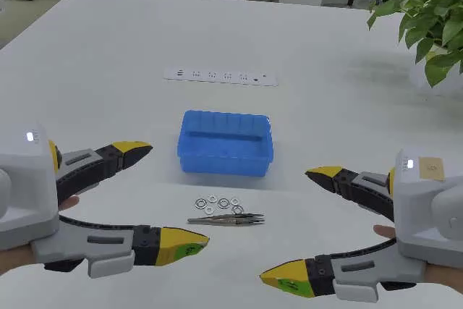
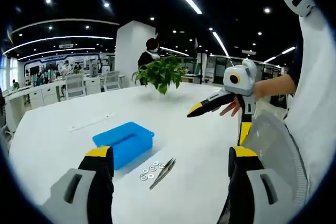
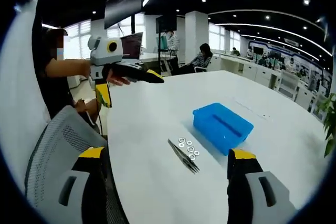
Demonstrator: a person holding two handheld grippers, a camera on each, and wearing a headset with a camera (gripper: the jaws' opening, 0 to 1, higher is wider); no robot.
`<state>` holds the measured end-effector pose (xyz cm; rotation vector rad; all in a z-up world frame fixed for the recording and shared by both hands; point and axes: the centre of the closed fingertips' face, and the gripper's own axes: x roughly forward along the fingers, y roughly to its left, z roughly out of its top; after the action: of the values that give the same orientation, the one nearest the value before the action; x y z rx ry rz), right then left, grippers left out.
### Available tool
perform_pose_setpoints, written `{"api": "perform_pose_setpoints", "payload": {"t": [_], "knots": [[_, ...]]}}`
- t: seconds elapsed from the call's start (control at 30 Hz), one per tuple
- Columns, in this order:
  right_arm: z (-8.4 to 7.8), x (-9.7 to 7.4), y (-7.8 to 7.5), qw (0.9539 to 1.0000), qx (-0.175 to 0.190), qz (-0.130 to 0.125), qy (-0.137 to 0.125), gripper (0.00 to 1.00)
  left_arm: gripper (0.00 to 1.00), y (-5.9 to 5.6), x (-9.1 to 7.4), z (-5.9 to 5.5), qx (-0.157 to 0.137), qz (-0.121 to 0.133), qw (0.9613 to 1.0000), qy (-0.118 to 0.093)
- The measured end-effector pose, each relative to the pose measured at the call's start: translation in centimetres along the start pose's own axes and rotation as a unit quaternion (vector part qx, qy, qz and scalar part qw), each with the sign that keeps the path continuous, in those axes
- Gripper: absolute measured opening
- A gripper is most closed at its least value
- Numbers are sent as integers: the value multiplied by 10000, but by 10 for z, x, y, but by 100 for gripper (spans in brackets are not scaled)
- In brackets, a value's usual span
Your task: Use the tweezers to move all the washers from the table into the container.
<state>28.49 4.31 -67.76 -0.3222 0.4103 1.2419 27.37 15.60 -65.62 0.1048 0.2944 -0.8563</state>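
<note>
The white desk [image 1: 108, 70] was open on every side of the blue rectangular plastic container [image 1: 226, 142], and its far edge lay well beyond it. A flat white power strip [image 1: 221, 76] lay behind the container. A green leafy plant [image 1: 427, 12] stood well off to its right.

Just in front of the container sat a cluster of small silver metal washers [image 1: 217, 202]. Just beside them, on the nearer side, lay the slim metal tweezers [image 1: 226, 218], long axis parallel to the container's near long wall. Which end carried the tips could not be determined.

The left gripper [image 1: 177, 193] and right gripper [image 1: 286, 223] flanked the washers, near but apart. The jaws of both were spread wide, with nothing between them.

The head view showed the power strip's sockets. Both gripper views showed a grey mesh chair [image 3: 58, 140] at the near desk edge.
</note>
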Motion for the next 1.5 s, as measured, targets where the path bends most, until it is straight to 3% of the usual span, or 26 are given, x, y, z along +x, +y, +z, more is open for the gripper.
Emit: {"api": "perform_pose_setpoints", "payload": {"t": [0.73,0.87,1.5], "knots": [[0,-5,-6,10000,1,-66,57,96,97,4,0,-6,-7,16,10000,97],[0,-5,-7,9999,5,-104,45,96,95,5,-1,-7,110,72,9998,113],[-7,-6,-9,9997,50,-150,160,94,95,4,-3,-15,-15,92,9998,188]]}}
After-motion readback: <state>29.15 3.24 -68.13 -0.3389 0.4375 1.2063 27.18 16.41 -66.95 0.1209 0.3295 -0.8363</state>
